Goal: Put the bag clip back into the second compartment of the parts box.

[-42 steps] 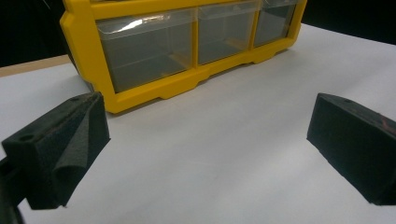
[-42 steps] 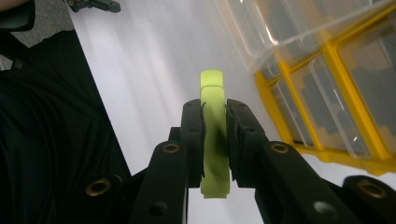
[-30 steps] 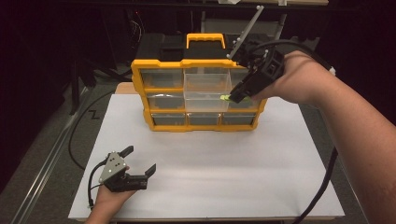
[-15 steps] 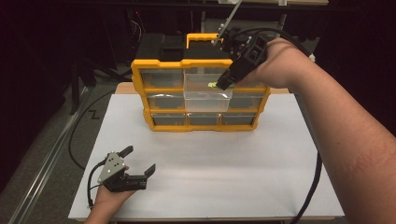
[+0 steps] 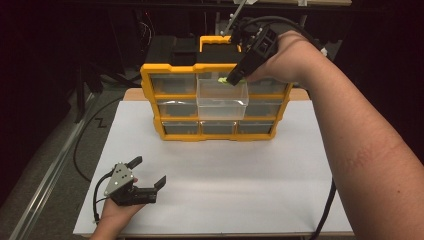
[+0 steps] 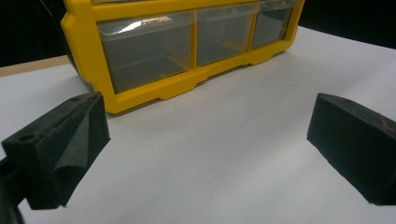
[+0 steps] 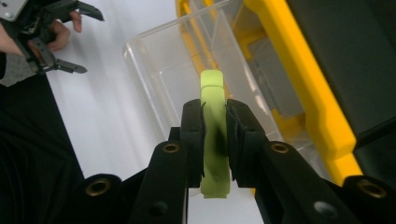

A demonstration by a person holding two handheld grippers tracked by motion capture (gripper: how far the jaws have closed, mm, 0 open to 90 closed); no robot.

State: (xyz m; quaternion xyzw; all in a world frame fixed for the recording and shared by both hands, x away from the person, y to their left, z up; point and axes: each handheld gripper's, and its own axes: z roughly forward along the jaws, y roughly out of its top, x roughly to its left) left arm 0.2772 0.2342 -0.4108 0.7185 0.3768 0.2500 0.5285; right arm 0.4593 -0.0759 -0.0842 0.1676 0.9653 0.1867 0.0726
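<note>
Overhead, right gripper (image 5: 231, 80) jaws clamped on green strip (image 7: 214, 135) above clear drawer (image 5: 222, 100); left gripper (image 5: 145, 176) jaws agape.

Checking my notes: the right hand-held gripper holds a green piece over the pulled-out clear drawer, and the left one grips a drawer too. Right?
Not quite. The left hand-held gripper is open and holds nothing, resting on the white table, as the high view shows. The rest is right.

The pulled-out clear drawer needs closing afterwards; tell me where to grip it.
Take the clear drawer by its front wall, from above: it juts out of the yellow organizer with its top open, so one tong can slip inside the rim and one outside.
</note>
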